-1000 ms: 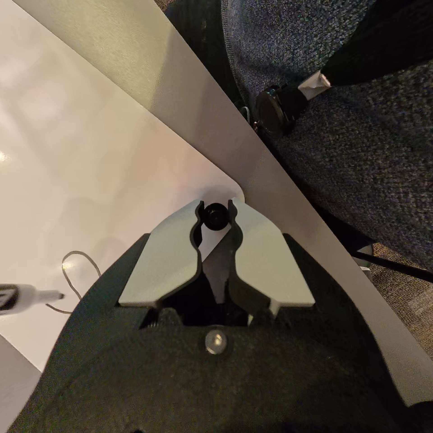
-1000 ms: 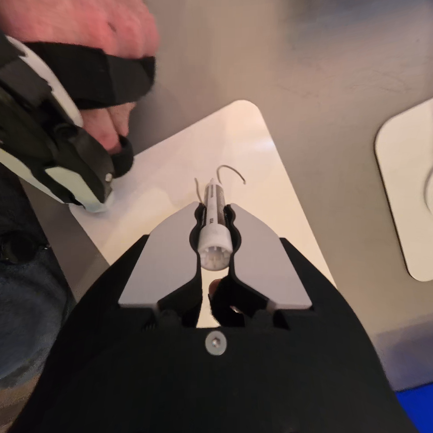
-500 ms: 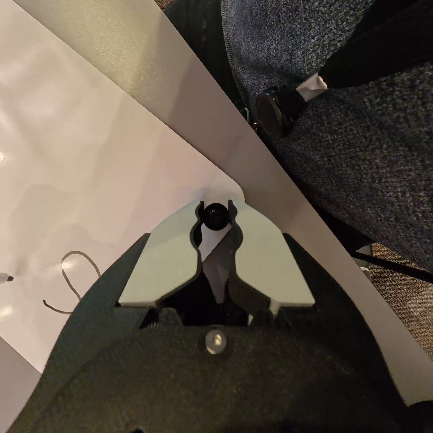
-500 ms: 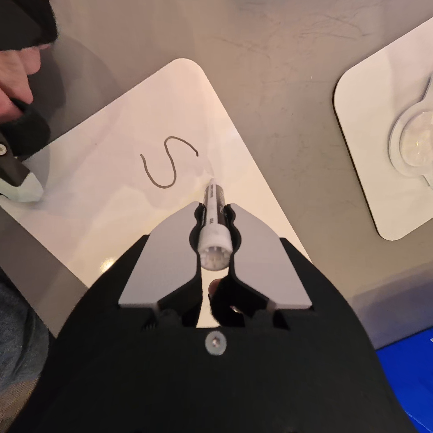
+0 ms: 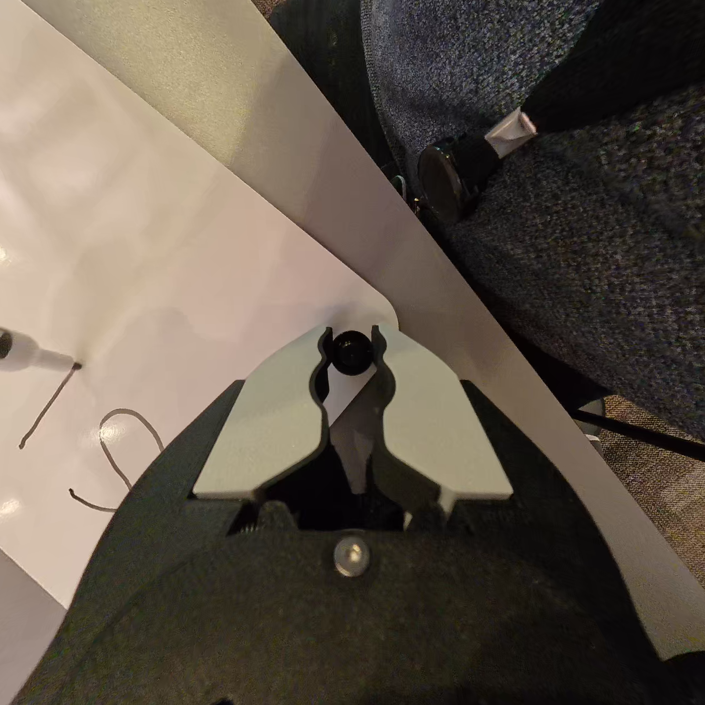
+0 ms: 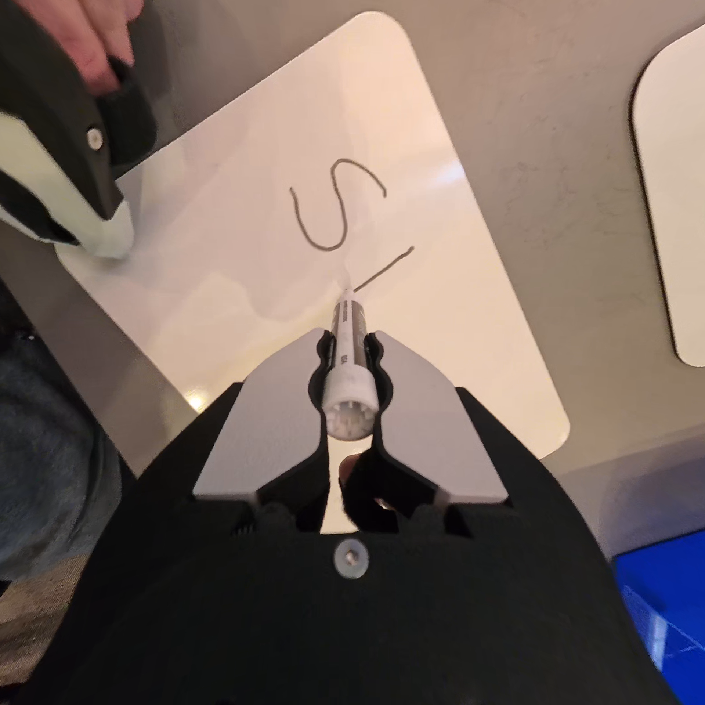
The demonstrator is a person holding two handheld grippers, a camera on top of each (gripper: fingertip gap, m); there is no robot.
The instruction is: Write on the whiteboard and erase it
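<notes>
Right gripper (image 6: 350, 335) clamped on white marker (image 6: 349, 362), centre frame, tip touching whiteboard (image 6: 438, 324) just above the jaws beside curved and straight strokes; left gripper (image 5: 350, 328) grips black cap (image 5: 351, 353) over the board's corner.

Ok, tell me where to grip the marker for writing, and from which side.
Take the marker by its round barrel near the rear end, from behind along its length, jaws on either side. The right gripper holds it so, leaving the tip free on the whiteboard.
</notes>
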